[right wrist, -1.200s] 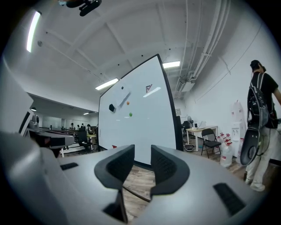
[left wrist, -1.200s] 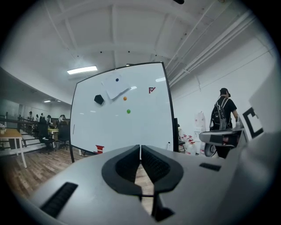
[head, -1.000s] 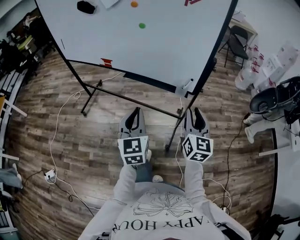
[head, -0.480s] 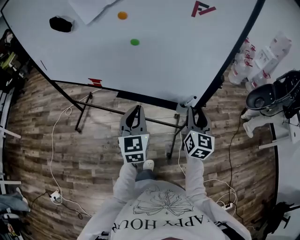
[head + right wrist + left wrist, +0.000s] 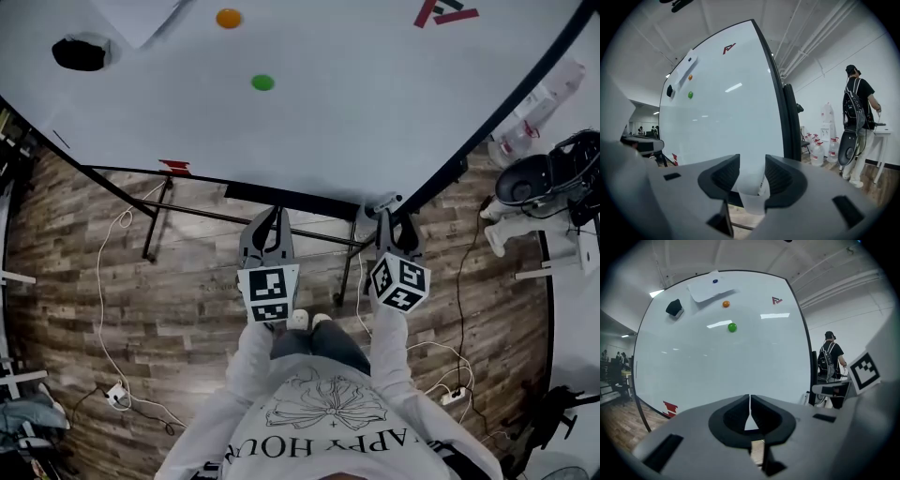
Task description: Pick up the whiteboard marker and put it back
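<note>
The person's sweatshirt (image 5: pixel 281 422) carries curved printed letters, partly cut off at the edge, which read "APPY HOU". The whiteboard (image 5: pixel 375 112) bears a red logo (image 5: pixel 448 11); its letters are not readable.

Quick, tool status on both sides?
Left tool: closed, empty.
Right tool: open, jaws have just been opening; a white cup shows between them, not gripped.
</note>
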Demonstrator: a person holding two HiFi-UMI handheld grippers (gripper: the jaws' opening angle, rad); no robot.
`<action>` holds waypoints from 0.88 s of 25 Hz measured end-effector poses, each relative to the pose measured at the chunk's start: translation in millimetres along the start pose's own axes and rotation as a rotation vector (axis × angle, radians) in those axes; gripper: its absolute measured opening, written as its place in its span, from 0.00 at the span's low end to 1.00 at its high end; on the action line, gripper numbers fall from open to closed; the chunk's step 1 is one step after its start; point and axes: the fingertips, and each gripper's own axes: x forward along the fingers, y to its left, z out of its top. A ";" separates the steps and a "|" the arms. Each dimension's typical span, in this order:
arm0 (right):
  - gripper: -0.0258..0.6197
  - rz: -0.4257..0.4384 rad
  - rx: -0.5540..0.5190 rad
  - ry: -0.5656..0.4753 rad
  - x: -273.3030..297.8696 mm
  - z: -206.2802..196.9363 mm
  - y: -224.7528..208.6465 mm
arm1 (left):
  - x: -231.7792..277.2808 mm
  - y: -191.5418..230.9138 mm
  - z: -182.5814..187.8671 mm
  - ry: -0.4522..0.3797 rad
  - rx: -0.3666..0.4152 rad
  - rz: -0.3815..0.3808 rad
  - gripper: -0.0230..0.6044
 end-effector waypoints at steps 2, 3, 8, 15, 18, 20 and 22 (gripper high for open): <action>0.28 -0.006 0.016 0.020 9.6 -5.8 -6.0 | 6.9 1.0 -3.8 0.012 -0.003 0.004 0.05; 0.28 -0.008 0.023 0.029 14.5 -8.5 -9.2 | 10.1 1.5 -5.4 0.019 -0.004 0.007 0.05; 0.28 -0.020 0.037 0.070 35.5 -18.1 -24.1 | 20.8 2.6 -11.7 0.051 -0.010 0.029 0.05; 0.28 -0.004 0.041 0.128 59.4 -36.9 -30.9 | 34.0 2.0 -21.0 0.085 -0.014 0.052 0.05; 0.27 -0.010 0.054 0.135 64.5 -42.1 -34.0 | 36.1 0.5 -27.0 0.099 -0.015 0.058 0.05; 0.22 -0.014 0.062 0.134 66.6 -43.8 -35.6 | 35.9 0.4 -31.3 0.109 -0.015 0.063 0.05; 0.15 -0.014 0.066 0.132 68.0 -44.0 -36.1 | 34.8 1.6 -35.2 0.119 -0.017 0.072 0.05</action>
